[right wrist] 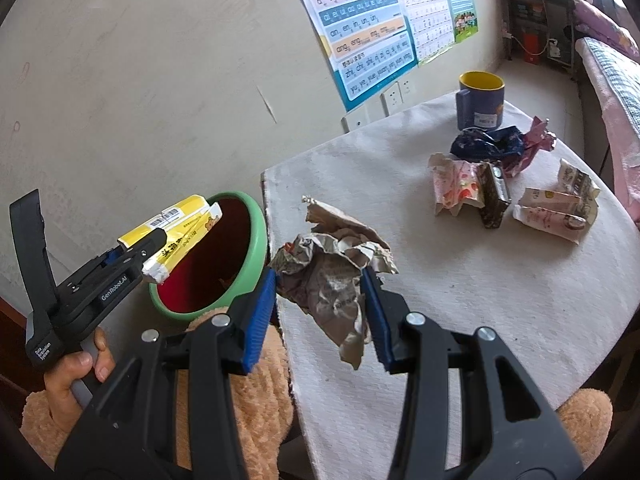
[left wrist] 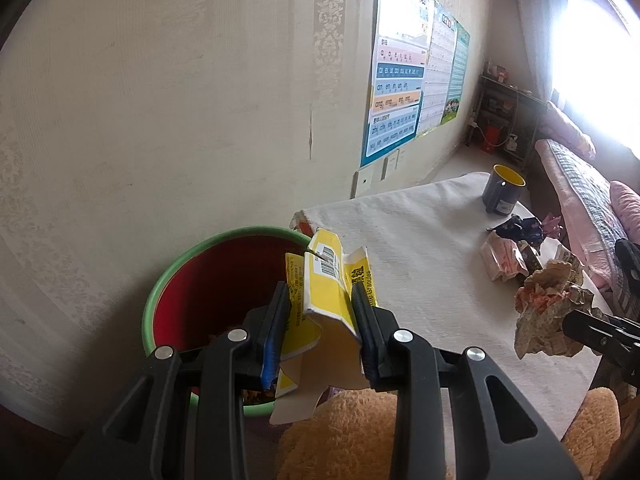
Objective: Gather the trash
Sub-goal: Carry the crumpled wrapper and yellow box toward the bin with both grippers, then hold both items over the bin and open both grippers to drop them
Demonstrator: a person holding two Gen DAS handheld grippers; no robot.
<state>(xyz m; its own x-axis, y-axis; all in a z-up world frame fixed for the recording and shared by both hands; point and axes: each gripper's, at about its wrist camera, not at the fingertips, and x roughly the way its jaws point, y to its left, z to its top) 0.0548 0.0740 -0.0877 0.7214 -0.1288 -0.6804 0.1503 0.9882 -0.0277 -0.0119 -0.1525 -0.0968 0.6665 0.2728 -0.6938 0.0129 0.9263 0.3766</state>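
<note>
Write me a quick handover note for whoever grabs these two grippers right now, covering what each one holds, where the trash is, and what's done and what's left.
Left gripper: shut on a flattened yellow box, held over the rim of the green bin beside the table; not dropped yet.
Right gripper: shut on a crumpled paper wad, above the table edge next to the bin.
Still on the table: a dark blue wrapper, a pink wrapper, a pink carton, a dark small box and more cartons. The blue mug stands behind them.
Done: something small already lies in the bin.
Left: drop both pieces, then collect the rest.
</note>
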